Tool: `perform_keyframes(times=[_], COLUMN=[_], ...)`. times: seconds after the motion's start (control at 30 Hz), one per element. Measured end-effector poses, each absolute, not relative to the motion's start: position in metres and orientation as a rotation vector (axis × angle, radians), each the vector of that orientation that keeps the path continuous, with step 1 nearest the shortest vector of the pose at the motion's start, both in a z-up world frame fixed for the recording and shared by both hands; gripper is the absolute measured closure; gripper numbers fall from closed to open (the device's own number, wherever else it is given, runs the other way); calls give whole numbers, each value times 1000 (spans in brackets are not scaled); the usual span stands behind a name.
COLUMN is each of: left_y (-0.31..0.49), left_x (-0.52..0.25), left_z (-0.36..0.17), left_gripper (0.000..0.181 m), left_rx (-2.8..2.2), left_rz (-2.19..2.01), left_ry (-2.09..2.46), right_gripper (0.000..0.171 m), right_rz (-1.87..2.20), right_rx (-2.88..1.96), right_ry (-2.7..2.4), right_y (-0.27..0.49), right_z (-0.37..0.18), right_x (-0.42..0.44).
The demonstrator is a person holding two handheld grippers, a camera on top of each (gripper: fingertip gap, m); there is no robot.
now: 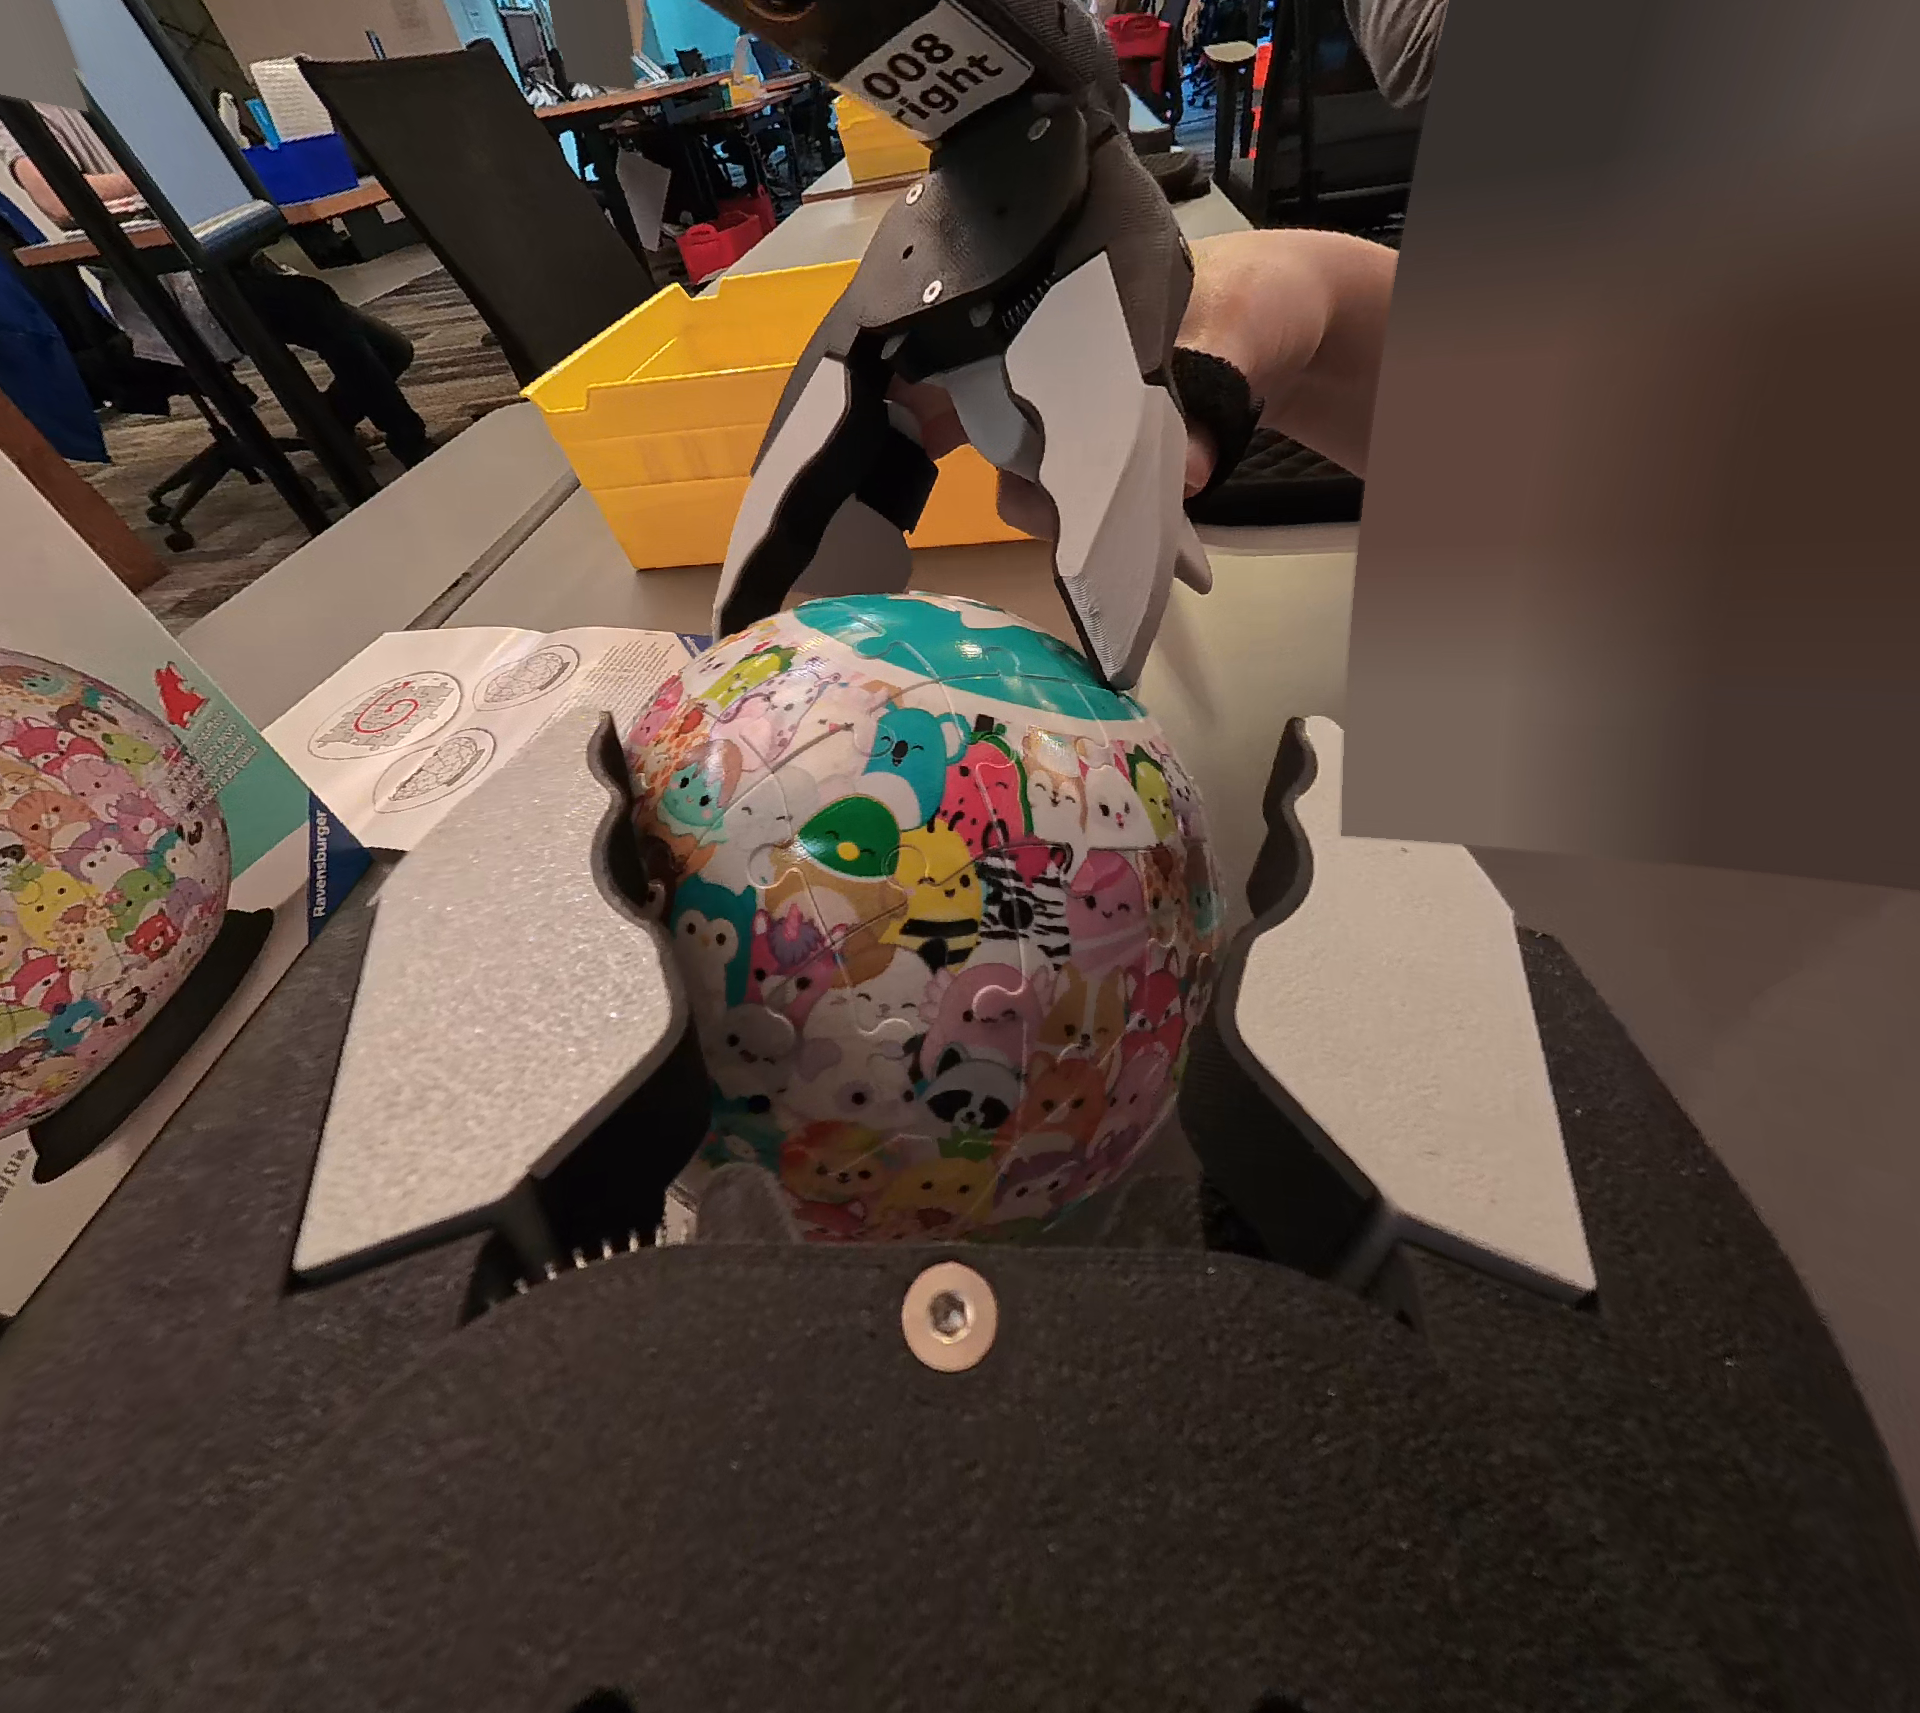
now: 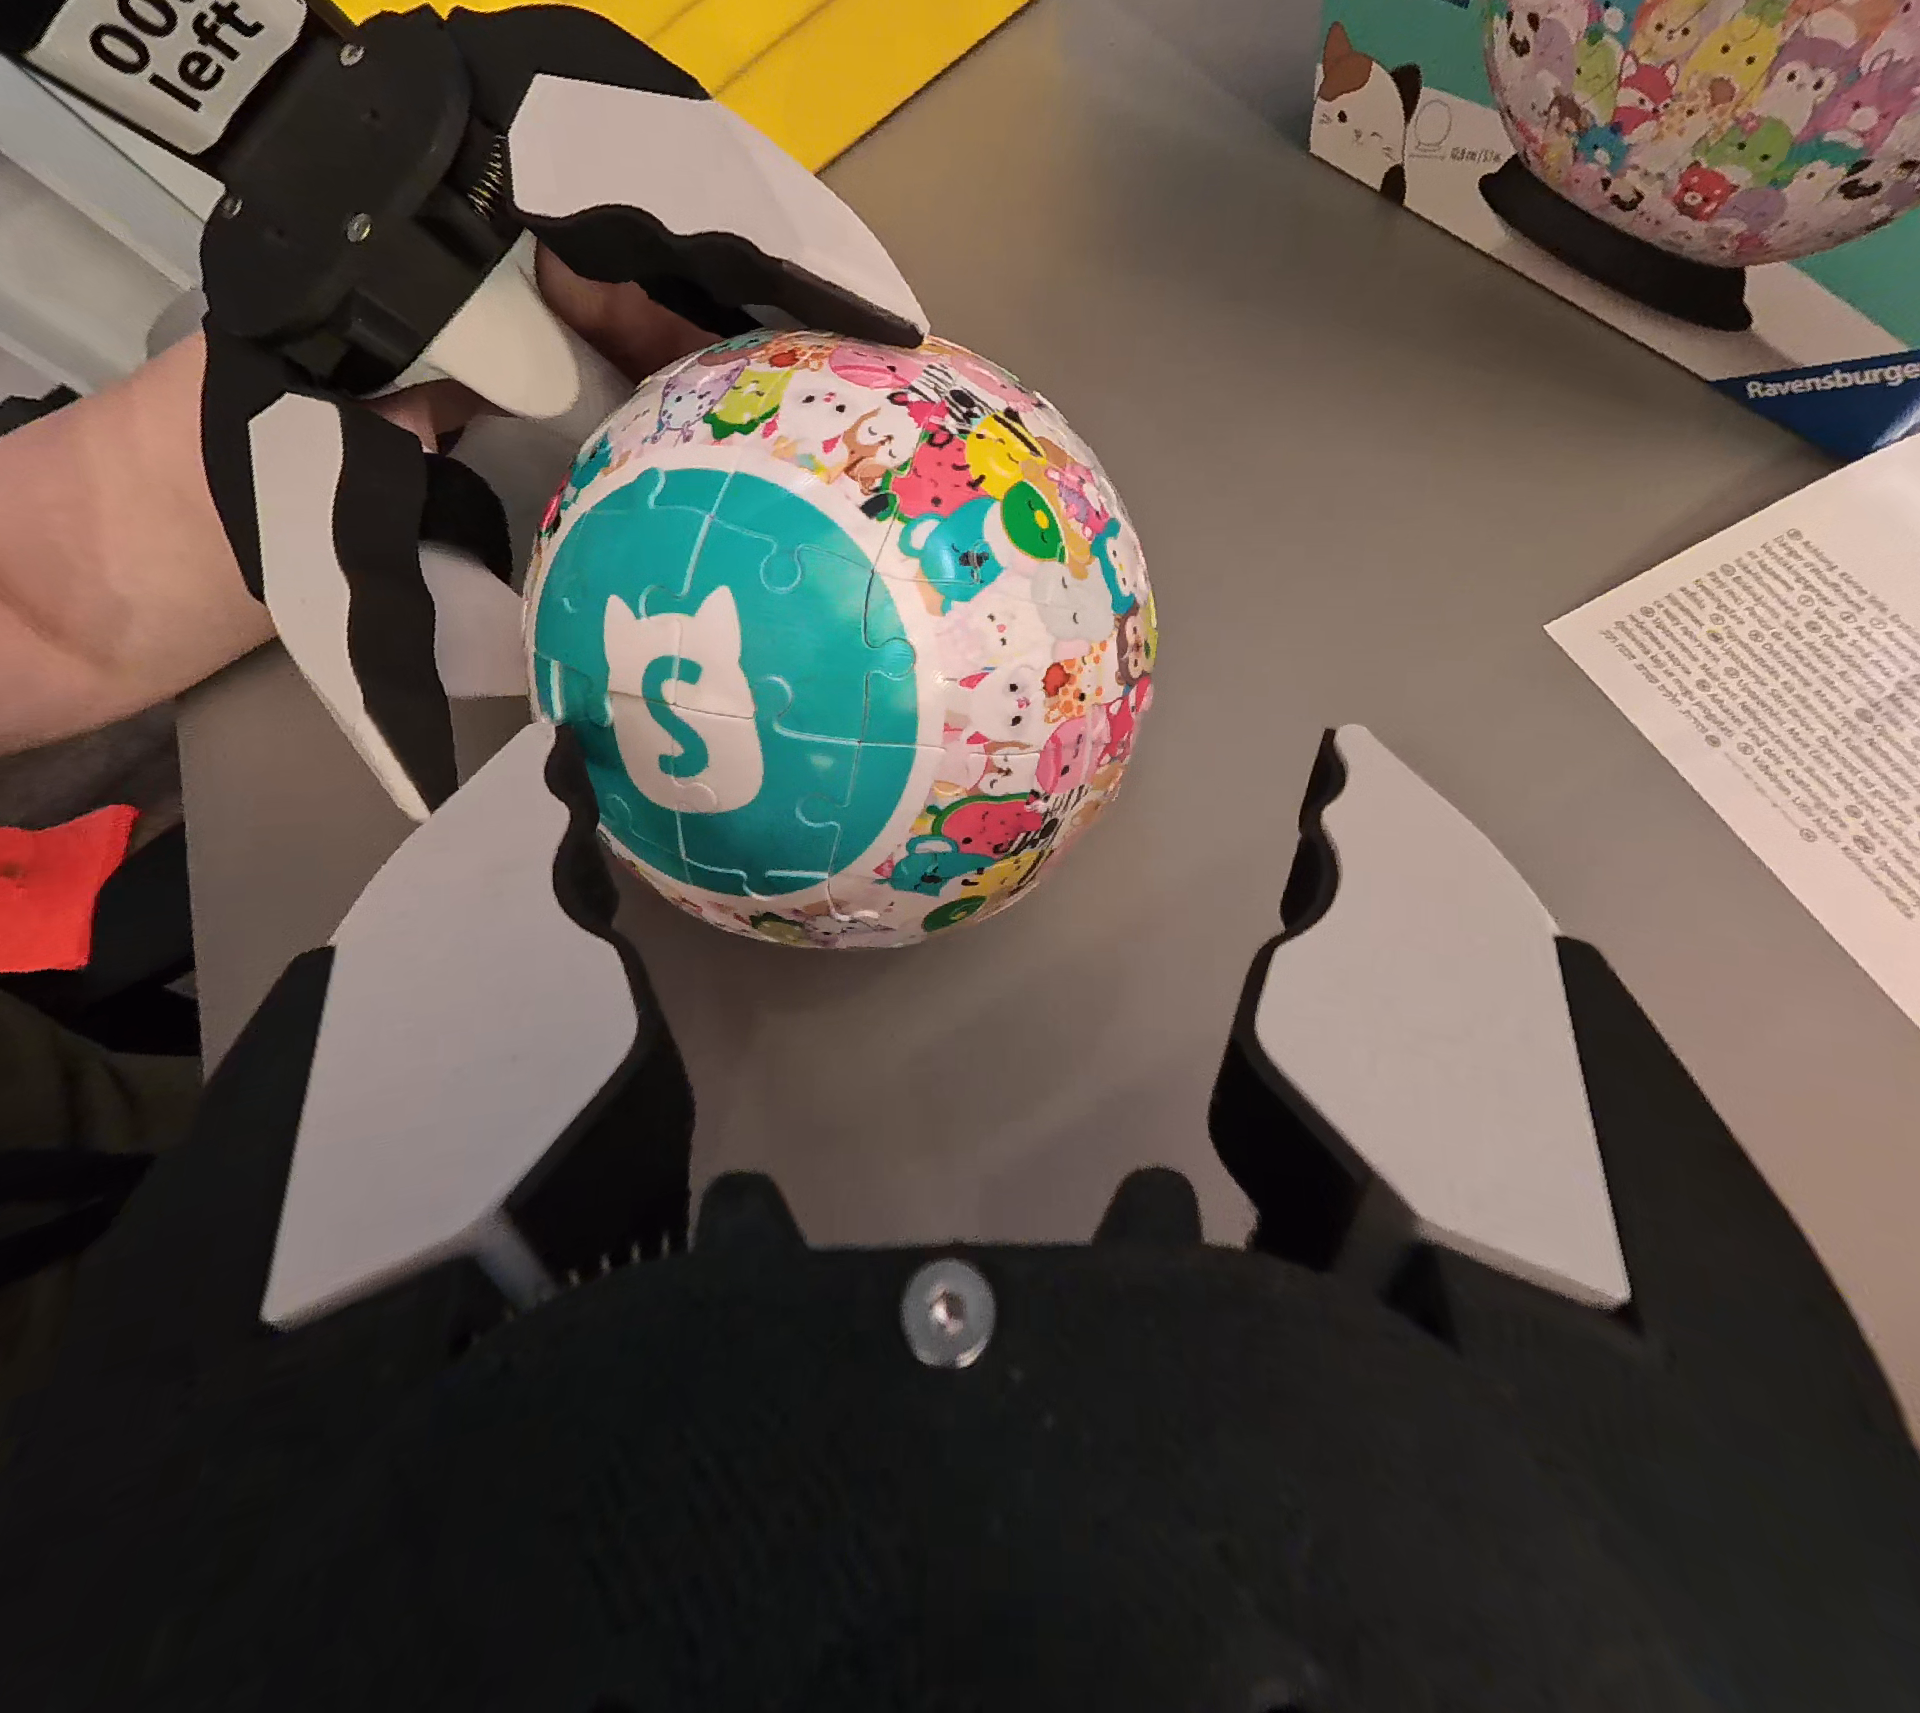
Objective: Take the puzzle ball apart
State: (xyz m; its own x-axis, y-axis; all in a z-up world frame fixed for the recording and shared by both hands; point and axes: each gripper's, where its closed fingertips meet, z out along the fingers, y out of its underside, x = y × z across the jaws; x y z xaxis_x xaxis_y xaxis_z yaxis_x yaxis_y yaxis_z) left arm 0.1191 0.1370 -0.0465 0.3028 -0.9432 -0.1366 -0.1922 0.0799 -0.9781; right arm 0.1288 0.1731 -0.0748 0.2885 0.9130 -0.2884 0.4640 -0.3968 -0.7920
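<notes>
Left gripper (image 1: 940,842): fingers (image 1: 499,988) spread wide, level, a bare hand (image 2: 94,541) behind them. Right gripper (image 2: 940,790): fingers (image 2: 1423,988) parted, pointing steeply down, hand (image 1: 1278,333) behind them.

We see a plain grey table (image 2: 1299,520) carrying the puzzle ball (image 2: 831,635) at its middle. Behind the ball stands a yellow bin (image 1: 665,416). To the left in the left wrist view, a printed leaflet (image 1: 457,707) lies flat, and the puzzle's box (image 1: 114,884) stands nearer beside it.
</notes>
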Motion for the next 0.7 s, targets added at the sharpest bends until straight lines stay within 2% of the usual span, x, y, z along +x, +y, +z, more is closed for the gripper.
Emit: perform_keyframes(times=[0.53, 0.7], left_y=[141, 142], left_x=[117, 115], left_z=[-47, -46], left_gripper=[64, 74], left_rx=[-1400, -1386], left_rz=[-777, -745], left_ry=[1135, 1143], right_gripper=[43, 49], right_rz=[937, 972], right_rx=[-1976, -1909], right_ry=[-1215, -1212], right_y=[181, 180], right_z=[-73, -68], right_x=[131, 133])
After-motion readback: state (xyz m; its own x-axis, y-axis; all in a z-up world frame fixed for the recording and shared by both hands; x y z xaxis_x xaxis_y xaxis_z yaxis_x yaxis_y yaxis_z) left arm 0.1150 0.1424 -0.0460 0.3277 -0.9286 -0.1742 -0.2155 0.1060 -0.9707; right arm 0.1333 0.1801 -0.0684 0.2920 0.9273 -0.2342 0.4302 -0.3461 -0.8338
